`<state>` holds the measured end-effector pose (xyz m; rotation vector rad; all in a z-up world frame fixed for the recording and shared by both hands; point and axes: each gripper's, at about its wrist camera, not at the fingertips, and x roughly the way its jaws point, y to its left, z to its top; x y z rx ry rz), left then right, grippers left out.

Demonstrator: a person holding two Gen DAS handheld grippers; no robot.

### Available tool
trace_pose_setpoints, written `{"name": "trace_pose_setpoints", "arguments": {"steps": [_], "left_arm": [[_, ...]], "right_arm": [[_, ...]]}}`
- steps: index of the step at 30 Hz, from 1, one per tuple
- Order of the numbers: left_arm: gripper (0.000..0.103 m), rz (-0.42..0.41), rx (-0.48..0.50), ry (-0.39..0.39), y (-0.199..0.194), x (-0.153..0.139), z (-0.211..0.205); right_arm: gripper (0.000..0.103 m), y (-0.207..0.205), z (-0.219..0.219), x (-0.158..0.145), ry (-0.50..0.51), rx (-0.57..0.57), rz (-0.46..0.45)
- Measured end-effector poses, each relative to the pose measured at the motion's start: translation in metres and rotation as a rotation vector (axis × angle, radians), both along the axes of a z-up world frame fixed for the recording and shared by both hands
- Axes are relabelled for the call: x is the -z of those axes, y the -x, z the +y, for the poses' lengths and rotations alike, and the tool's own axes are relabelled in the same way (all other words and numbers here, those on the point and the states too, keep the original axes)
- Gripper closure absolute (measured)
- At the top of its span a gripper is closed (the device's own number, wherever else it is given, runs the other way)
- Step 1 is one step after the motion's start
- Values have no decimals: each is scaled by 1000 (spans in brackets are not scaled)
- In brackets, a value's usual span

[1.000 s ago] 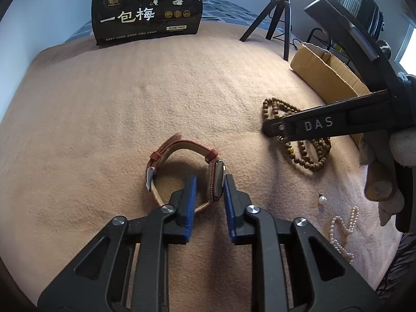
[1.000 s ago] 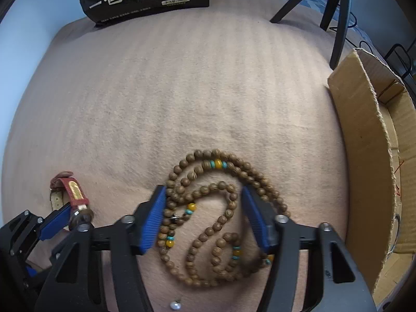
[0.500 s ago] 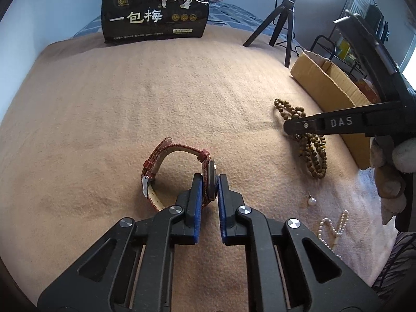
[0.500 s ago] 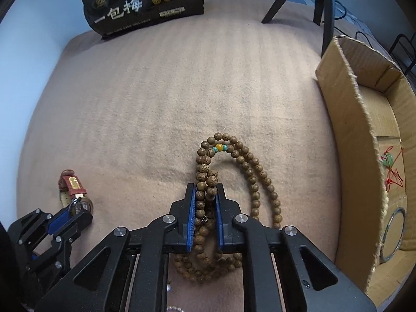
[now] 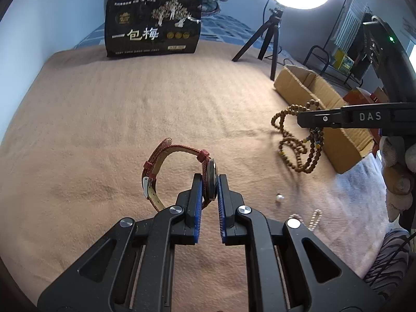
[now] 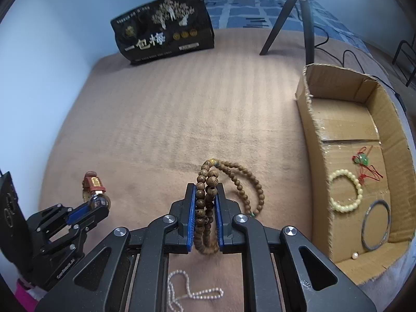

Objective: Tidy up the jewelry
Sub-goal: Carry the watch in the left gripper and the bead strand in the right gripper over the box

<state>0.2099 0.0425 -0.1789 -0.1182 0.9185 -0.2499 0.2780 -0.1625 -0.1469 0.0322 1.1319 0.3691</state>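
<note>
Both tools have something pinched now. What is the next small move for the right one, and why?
Probably carry the right tool sideways over the open cardboard box before releasing. It is shut on the brown wooden bead strand, whose loops hang clear of the tan blanket, and the box already holds a pale bead bracelet.

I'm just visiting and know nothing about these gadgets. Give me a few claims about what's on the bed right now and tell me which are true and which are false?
1. The left gripper is clamped on a red-strapped watch. True.
2. The right gripper holds a pearl necklace. False: it is shut on the wooden bead necklace; the pearl strand lies on the blanket.
3. The cardboard box is empty. False: it holds a pale bead bracelet, a dark bangle, a green charm on red cord and a small pearl.
4. A black snack bag stands at the far end of the blanket. True.
5. The wooden beads hang clear of the blanket. True, as the left wrist view shows.
</note>
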Motion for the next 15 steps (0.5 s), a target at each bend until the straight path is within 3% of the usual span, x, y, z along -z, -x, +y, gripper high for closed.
{"name": "trace_pose_setpoints", "arguments": {"steps": [15], "left_arm": [[94,-58,49,10,14,-34,-34]], "right_arm": [[91,30,-36,-53,-79,-31,-94]]}}
